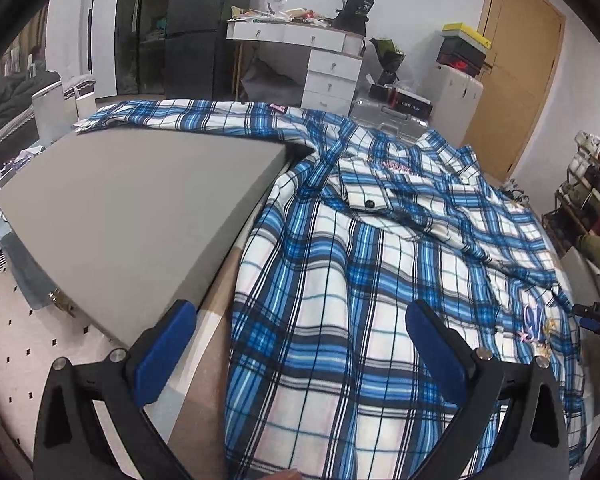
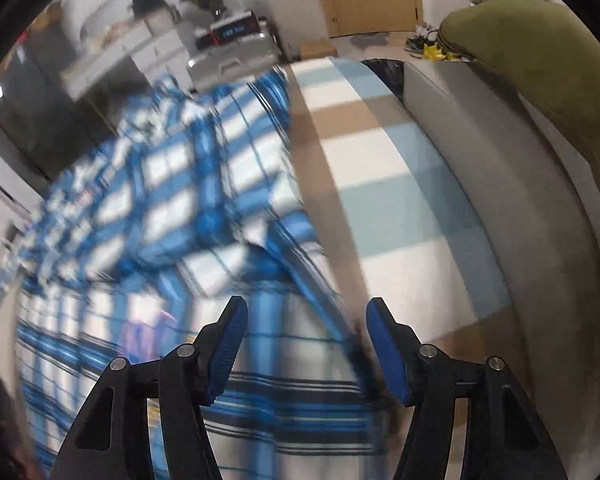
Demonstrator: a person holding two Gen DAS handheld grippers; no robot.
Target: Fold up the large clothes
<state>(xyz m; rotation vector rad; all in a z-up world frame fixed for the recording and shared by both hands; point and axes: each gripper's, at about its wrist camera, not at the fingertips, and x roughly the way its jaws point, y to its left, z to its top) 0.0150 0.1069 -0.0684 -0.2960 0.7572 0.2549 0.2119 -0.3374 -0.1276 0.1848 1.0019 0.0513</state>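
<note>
Both tongs are open and hold nothing. The left gripper hangs over the near part of the plaid shirt, and its 2 blue pads stand wide apart with only cloth far below them. The right gripper also has its 2 pads apart, with nothing pinched between them; its picture is smeared, so I cannot tell if a pad brushes the cloth.

The shirt lies spread on the bed, blue and white with dark lines. 1 sleeve reaches off toward the far left, across the top of a flat grey board. The chest pocket with its dark button faces up near the middle.

The left edge of the shirt runs along beside the grey board. On the right side of the shirt, the striped bed cover shows bare, a wide open strip up to the grey bed edge. A green sleeve reaches in from the right.
</note>
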